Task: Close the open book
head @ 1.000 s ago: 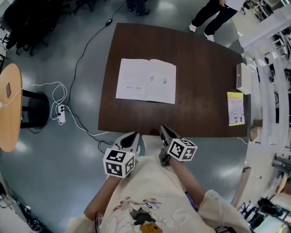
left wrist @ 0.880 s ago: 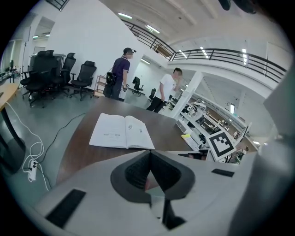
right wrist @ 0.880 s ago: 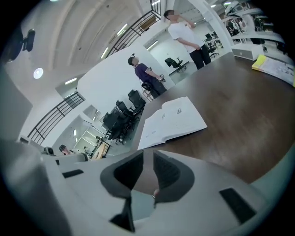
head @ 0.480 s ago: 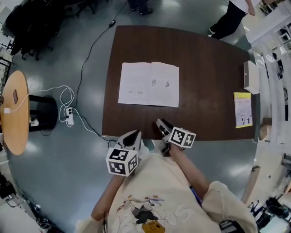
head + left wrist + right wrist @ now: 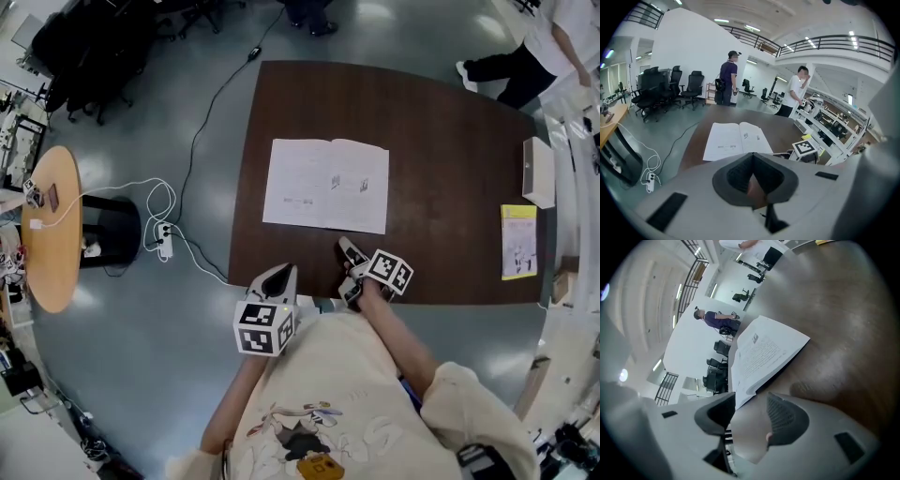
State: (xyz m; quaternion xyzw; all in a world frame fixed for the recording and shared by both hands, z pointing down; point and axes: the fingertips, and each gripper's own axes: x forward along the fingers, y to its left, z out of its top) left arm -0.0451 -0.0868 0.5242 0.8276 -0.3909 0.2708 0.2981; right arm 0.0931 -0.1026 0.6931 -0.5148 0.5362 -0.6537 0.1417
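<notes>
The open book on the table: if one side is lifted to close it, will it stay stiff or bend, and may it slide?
The open book looks thin with gently curving pages, so a lifted half would probably bend. It lies nearly flat, so it seems light. The table looks smooth and glossy; a push may slide the book.

The table (image 5: 450, 159) was dark brown wood, smooth with a dull sheen, and the book (image 5: 326, 185) was white matt paper. The floor (image 5: 122, 328) was grey and glossy, throwing back the ceiling lights, while the shirt (image 5: 337, 375) was soft cream printed cloth.
</notes>
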